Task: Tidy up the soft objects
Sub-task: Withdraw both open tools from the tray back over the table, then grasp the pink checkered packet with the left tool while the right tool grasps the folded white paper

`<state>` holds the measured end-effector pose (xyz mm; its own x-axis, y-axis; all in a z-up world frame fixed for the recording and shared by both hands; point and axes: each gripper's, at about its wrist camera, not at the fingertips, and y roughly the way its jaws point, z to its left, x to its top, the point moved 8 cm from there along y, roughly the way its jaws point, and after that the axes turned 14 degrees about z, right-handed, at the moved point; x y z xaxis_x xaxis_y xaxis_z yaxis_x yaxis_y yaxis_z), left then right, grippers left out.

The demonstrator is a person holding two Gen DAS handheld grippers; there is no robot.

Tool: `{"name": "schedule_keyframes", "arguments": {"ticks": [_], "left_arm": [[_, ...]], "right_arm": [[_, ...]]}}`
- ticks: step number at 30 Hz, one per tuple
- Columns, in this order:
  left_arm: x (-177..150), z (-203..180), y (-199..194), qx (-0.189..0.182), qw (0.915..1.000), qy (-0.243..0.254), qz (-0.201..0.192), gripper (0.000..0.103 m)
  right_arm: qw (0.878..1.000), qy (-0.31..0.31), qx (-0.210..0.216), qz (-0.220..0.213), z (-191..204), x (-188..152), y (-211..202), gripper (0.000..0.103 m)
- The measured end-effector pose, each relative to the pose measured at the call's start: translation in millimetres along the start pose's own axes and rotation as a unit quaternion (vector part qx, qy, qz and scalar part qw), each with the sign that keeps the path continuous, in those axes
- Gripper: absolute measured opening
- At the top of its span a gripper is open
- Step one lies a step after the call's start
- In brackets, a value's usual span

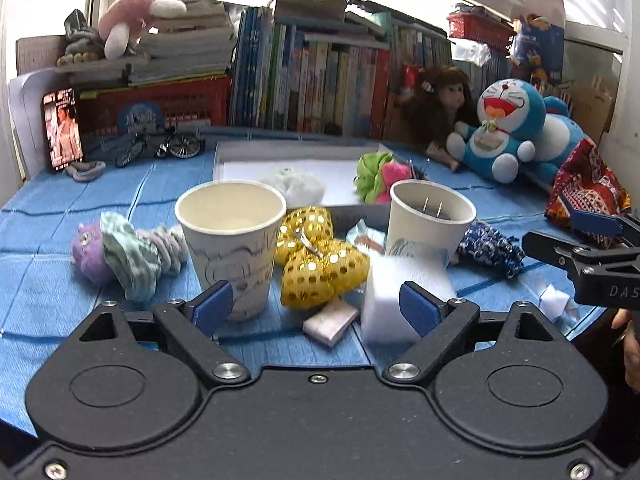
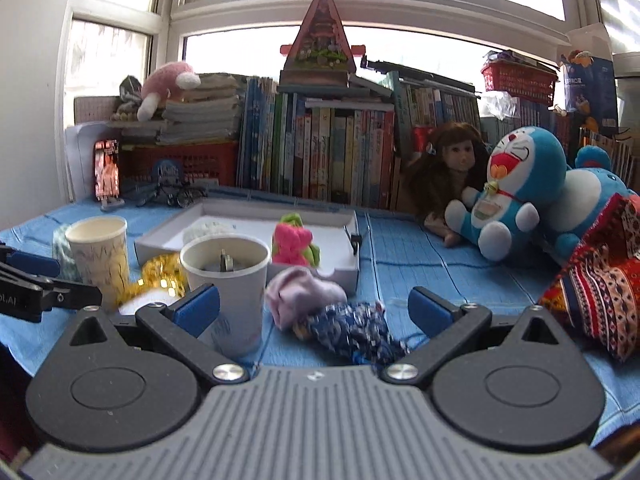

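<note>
My left gripper (image 1: 316, 306) is open and empty above the blue table. Just ahead of it lie a gold sequined soft toy (image 1: 320, 256), a white sponge block (image 1: 400, 296) and a small pink packet (image 1: 330, 322). A purple plush with green cloth (image 1: 120, 250) lies to the left. My right gripper (image 2: 314, 310) is open and empty over a dark blue patterned cloth (image 2: 352, 330) and a pale purple soft piece (image 2: 304, 294). A white tray (image 2: 340, 270) holds a pink and green plush (image 2: 294, 244) and a white fluffy thing (image 1: 294, 186).
Two paper cups (image 1: 232, 236) (image 1: 428, 220) stand on the table; the right one holds a plug. A Doraemon plush (image 2: 516, 196), a doll (image 2: 452, 164) and a red patterned cloth bag (image 2: 600, 300) lie at the right. Books, a red basket and a phone (image 1: 64, 128) line the back.
</note>
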<state>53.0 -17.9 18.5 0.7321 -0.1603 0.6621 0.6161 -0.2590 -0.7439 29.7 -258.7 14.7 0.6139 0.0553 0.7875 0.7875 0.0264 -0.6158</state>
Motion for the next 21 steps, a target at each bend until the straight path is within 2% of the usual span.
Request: {"name": "schedule_keyframes", "arguments": {"ticks": [10,17,21], "left_arm": [[-9.9,-0.8,26.1,0.005,0.9996,-0.002,0.026,0.076],[-14.0,-4.5,39.0,0.01,0.9994,0.004,0.033,0.054],[-13.6,-5.4,46.2,0.012,0.9994,0.003,0.033,0.049]], "right_arm": [[0.999,0.023,-0.005,0.033,-4.5,-29.4,13.1,0.103],[0.999,0.027,-0.011,0.045,-6.4,-40.2,17.7,0.103],[0.998,0.032,-0.014,0.046,-7.8,-45.7,18.3,0.103]]}}
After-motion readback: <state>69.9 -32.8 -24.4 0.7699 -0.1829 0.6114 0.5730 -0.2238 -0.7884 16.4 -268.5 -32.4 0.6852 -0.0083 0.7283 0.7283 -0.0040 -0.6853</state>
